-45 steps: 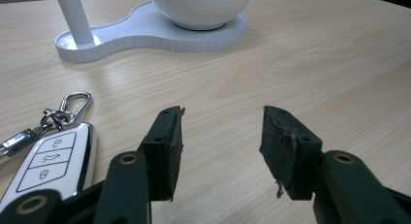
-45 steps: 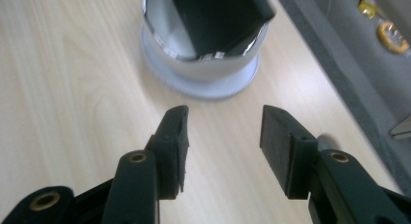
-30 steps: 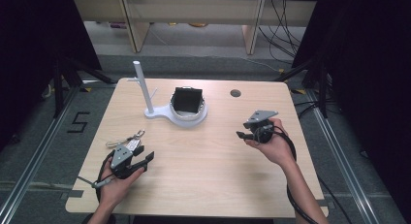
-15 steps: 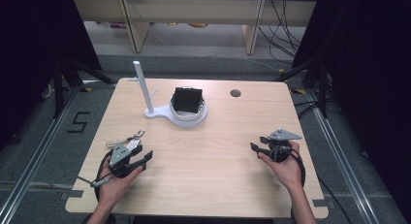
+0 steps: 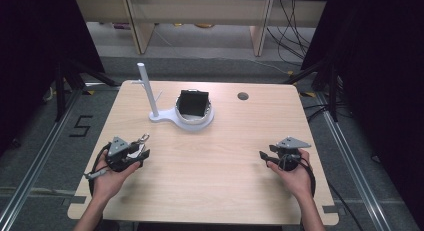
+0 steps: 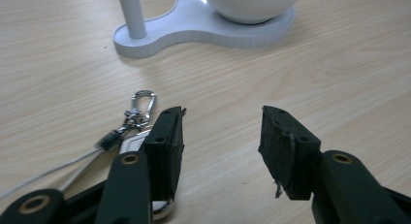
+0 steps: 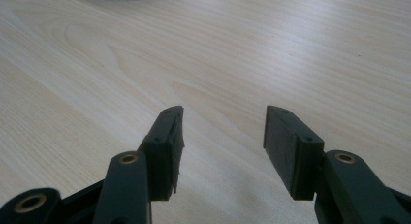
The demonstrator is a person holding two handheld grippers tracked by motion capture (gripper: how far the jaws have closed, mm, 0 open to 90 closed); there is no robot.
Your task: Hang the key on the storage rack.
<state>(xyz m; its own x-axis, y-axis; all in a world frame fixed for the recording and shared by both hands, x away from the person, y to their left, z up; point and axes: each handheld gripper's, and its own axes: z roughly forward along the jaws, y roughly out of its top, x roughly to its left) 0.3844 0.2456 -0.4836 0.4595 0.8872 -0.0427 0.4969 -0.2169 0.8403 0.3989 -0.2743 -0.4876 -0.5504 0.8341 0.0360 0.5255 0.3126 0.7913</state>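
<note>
Jaws of left gripper [image 6: 220, 136] apart; keyring [image 6: 138, 112] just outside, beside one.

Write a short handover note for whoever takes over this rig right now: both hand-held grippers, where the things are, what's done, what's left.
Left hand-held gripper: jaws open, nothing between them, low over the table at its near left.
Right hand-held gripper: jaws open after just widening, nothing between them, at the near right.
Keyring with carabiner clip: flat on the table, just outside the left gripper's left jaw, partly under it.
White stand with upright post and a bowl holding a dark insert: far centre-left.
Done: nothing visibly placed yet.
Left: probably pick up the keyring and take it to the stand.
</note>
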